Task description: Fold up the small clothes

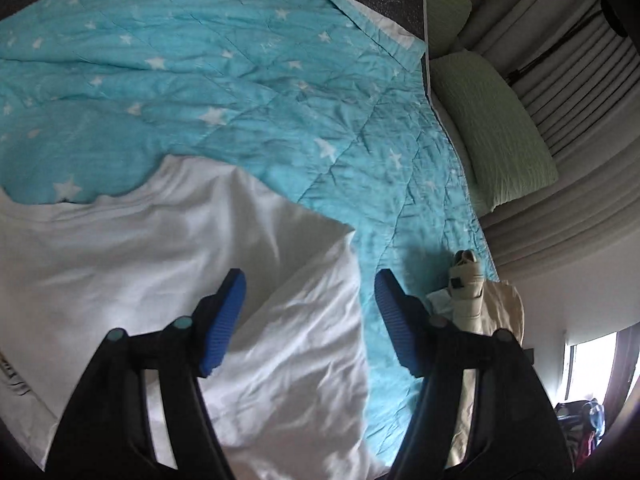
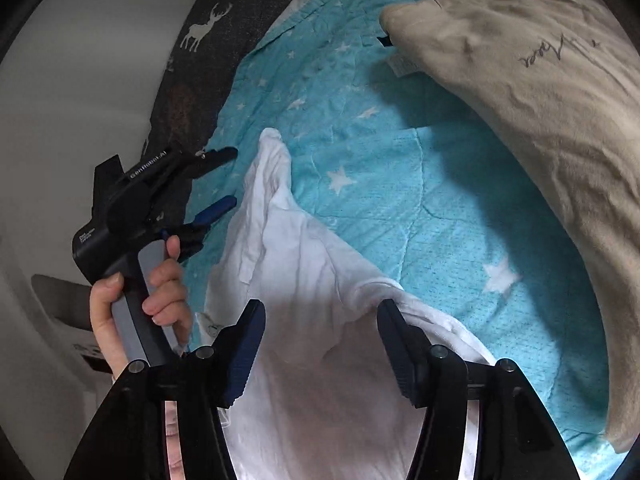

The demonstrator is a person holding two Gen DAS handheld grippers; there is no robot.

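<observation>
Both claws spread, nothing pinched: left gripper (image 1: 310, 300) above the white garment's (image 1: 168, 280) right edge, right gripper (image 2: 320, 332) over its crumpled middle. Lay wrinkled, soft and thin on a quilted turquoise star blanket (image 1: 248, 92). Lower part hidden behind black jaw frames in both views. Beige pillow (image 2: 520, 92) cut off at right, its scrawled lettering unreadable. Hand (image 2: 132, 312) wrapped round the grey handle.
</observation>
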